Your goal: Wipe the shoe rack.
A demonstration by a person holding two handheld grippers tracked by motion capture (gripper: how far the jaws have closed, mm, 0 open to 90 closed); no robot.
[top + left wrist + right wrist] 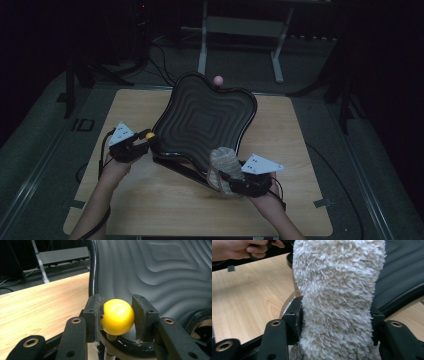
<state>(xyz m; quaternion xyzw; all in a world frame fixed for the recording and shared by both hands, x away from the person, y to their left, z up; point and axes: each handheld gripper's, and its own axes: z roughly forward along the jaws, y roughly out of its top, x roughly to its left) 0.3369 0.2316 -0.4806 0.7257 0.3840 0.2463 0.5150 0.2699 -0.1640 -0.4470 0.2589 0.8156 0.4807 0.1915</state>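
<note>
A black tray [200, 120] with rippled, stepped ridges stands tilted on the wooden table [300, 200], its far edge raised. A yellow ball knob [150, 135] sticks out at the tray's left rim, and my left gripper [149, 141] is shut on it. In the left gripper view the yellow ball [117, 316] sits squeezed between both pads, with the ridged tray [162, 277] behind it. My right gripper [226, 182] at the tray's near right rim is shut on a fluffy beige cloth [225, 162]. In the right gripper view the cloth [337, 290] rises between the jaws against the tray [402, 277].
A pink ball knob [218, 80] sits at the tray's far edge. A person's hand [237, 248] holds the other gripper at the upper left of the right gripper view. Beyond the table stand a white desk frame [240, 30] and dark stands [75, 80] on the floor.
</note>
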